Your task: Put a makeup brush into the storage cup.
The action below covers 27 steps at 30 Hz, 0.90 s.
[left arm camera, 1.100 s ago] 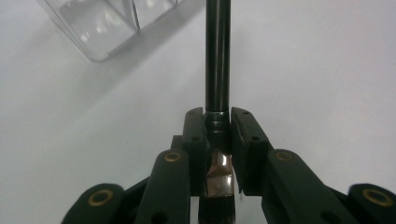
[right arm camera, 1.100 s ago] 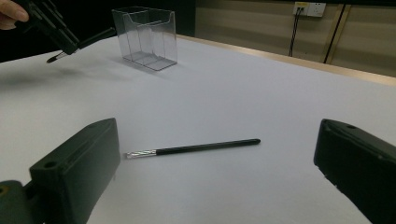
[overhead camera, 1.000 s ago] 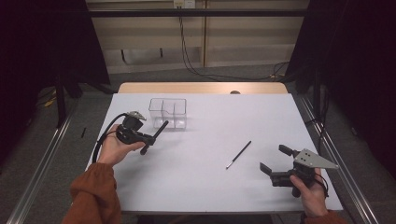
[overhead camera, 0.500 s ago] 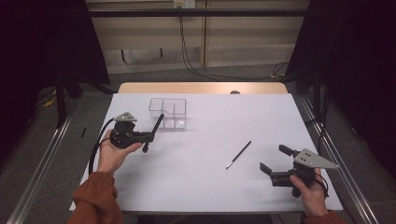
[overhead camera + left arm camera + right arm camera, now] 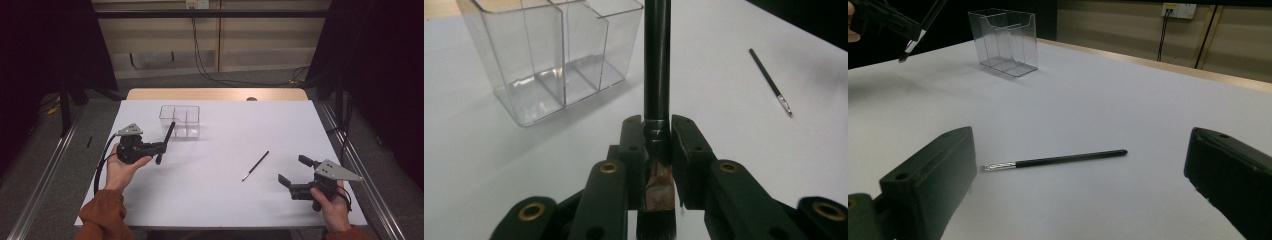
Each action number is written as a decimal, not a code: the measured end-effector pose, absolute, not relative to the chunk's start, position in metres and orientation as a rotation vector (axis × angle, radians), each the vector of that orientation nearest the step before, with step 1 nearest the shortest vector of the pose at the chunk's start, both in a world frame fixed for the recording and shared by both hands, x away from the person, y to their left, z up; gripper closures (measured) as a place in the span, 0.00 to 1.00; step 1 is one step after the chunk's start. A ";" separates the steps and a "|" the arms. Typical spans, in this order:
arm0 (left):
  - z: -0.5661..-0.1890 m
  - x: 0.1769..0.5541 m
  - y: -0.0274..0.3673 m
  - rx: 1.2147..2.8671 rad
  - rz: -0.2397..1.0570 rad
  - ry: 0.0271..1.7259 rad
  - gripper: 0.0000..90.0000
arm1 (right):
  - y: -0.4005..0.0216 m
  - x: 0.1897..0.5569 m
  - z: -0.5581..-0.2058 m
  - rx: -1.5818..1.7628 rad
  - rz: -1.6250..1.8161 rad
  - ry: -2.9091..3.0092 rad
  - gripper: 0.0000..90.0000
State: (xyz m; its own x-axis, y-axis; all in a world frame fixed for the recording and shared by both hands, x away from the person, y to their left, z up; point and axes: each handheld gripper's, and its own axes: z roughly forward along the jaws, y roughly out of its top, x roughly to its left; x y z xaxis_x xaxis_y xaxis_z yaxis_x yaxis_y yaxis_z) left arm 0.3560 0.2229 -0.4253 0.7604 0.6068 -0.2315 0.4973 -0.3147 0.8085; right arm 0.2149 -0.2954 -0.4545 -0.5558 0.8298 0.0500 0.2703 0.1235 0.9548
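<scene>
As the left tool (image 5: pixel 159 149) nears the organizer (image 5: pixel 180 120), brush (image 5: pixel 657 75) clamped (right tool (image 5: pixel 295 171) agape, unmoved).

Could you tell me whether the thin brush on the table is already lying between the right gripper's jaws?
No, the thin brush lies on the table beyond the open right gripper, untouched by either jaw.

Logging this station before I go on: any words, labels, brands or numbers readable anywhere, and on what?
None can be read. The brush clamped in the left gripper, the thin brush on the table, the clear organizer and the right gripper show no print. The wall socket is too small to tell.
</scene>
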 end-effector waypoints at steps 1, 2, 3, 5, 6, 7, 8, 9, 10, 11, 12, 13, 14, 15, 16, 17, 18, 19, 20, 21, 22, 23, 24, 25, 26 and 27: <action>-0.425 0.355 0.222 1.973 0.142 0.827 0.85 | -0.295 0.215 -0.454 1.060 1.444 1.900 0.00; -0.425 0.354 0.221 1.969 0.146 0.821 0.85 | -0.295 0.215 -0.455 1.059 1.447 1.899 0.00; -0.425 0.353 0.220 1.965 0.137 0.812 0.85 | -0.295 0.215 -0.454 1.059 1.447 1.898 0.00; -0.424 0.352 0.217 1.963 0.140 0.795 0.85 | -0.295 0.215 -0.455 1.059 1.447 1.899 0.00; -0.423 0.351 0.217 1.966 0.130 0.791 0.85 | -0.295 0.215 -0.454 1.058 1.448 1.899 0.00; -0.423 0.350 0.215 1.960 0.127 0.785 0.85 | -0.295 0.215 -0.454 1.058 1.448 1.899 0.00; -0.422 0.349 0.214 1.960 0.123 0.780 0.85 | -0.295 0.215 -0.455 1.058 1.450 1.900 0.00; -0.422 0.348 0.213 1.955 0.118 0.772 0.85 | -0.295 0.215 -0.455 1.057 1.450 1.900 0.00; -0.422 0.348 0.212 1.950 0.115 0.767 0.85 | -0.295 0.215 -0.455 1.056 1.449 1.901 0.00; -0.421 0.346 0.211 1.943 0.111 0.757 0.85 | -0.295 0.215 -0.455 1.056 1.449 1.901 0.00; -0.421 0.346 0.210 1.944 0.112 0.748 0.85 | -0.295 0.215 -0.455 1.055 1.448 1.901 0.00; -0.421 0.346 0.210 1.944 0.112 0.748 0.85 | -0.295 0.215 -0.454 1.057 1.449 1.902 0.00; -0.421 0.344 0.207 1.946 0.110 0.738 0.85 | -0.295 0.215 -0.454 1.057 1.450 1.902 0.00; -0.421 0.343 0.205 1.950 0.113 0.729 0.85 | -0.295 0.215 -0.454 1.056 1.450 1.902 0.00; -0.421 0.343 0.205 1.950 0.113 0.729 0.85 | -0.295 0.215 -0.454 1.055 1.449 1.904 0.00; -0.420 0.341 0.201 1.951 0.109 0.714 0.85 | -0.295 0.215 -0.454 1.055 1.450 1.903 0.00; -0.420 0.340 0.199 1.953 0.110 0.708 0.85 | -0.295 0.215 -0.454 1.055 1.452 1.902 0.00; -0.420 0.340 0.199 1.953 0.110 0.708 0.85 | -0.295 0.215 -0.454 1.055 1.452 1.902 0.00; -0.420 0.339 0.197 1.953 0.101 0.702 0.85 | -0.295 0.215 -0.454 1.056 1.451 1.903 0.00; -0.420 0.339 0.195 1.958 0.105 0.695 0.85 | -0.295 0.215 -0.454 1.056 1.450 1.903 0.00; -0.420 0.338 0.194 1.957 0.101 0.696 0.85 | -0.295 0.215 -0.454 1.055 1.451 1.903 0.00; -0.420 0.338 0.192 1.957 0.092 0.684 0.85 | -0.295 0.214 -0.454 1.054 1.451 1.904 0.00; -0.420 0.337 0.190 1.960 0.092 0.681 0.85 | -0.295 0.215 -0.454 1.053 1.451 1.904 0.00; -0.419 0.336 0.188 1.964 0.089 0.676 0.85 | -0.295 0.215 -0.454 1.053 1.451 1.904 0.00; -0.419 0.334 0.184 1.964 0.076 0.662 0.85 | -0.295 0.214 -0.454 1.052 1.452 1.904 0.00; -0.419 0.334 0.184 1.964 0.076 0.662 0.85 | -0.295 0.214 -0.454 1.052 1.452 1.904 0.00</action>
